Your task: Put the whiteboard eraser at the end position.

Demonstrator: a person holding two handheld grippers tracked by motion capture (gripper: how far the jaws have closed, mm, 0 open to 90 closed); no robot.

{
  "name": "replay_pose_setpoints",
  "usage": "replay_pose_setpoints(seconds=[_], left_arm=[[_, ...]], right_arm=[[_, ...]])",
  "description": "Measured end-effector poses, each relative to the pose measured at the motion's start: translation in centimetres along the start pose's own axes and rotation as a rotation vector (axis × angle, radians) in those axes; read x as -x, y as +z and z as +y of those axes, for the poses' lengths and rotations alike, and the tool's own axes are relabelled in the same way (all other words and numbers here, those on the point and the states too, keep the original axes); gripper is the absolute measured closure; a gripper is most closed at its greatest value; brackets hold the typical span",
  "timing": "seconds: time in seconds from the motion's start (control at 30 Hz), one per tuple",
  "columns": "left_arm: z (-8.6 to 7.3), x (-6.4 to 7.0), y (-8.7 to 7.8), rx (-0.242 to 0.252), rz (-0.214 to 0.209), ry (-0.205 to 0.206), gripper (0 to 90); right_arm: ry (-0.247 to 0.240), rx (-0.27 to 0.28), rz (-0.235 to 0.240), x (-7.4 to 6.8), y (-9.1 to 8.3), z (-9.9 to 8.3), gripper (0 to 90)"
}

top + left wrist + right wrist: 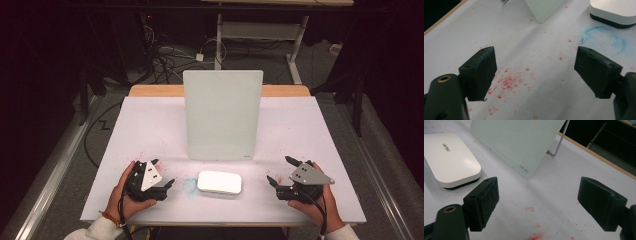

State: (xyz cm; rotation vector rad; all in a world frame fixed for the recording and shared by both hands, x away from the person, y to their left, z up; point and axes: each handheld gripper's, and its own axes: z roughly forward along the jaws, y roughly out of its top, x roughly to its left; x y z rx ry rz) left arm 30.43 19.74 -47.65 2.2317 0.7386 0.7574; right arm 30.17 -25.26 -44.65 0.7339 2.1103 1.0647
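Eraser (219, 182), white with dark base, lies flat near the table's (300, 130) near edge; left gripper (162, 175) and right gripper (280, 172) flank it, jaws spread, bare surface between.

Black fingers (480, 72), perhaps white sleeves (97, 231)

Your table (150, 130) wears a white sheet speckled with red crumbs (507, 81) and one smudged blue ring (602, 40). Beyond its wooden far edge you see tangled cables (167, 57) on the floor and another table's pale legs (295, 50).
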Motion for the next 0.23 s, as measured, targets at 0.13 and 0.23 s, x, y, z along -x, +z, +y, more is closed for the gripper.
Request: replay_pose_setpoints(seconds=[0.13,0.23], left_arm=[[0.01,-0.08,0.04,0.000,0.008,-0.001,17.9],[0.07,-0.23,0.16,0.001,0.015,-0.013,17.9]], right_arm=[[0.004,0.000,0.002,0.15,0.07,-0.07,18.0],[0.009,0.006,0.002,0.23,0.06,-0.05,18.0]])
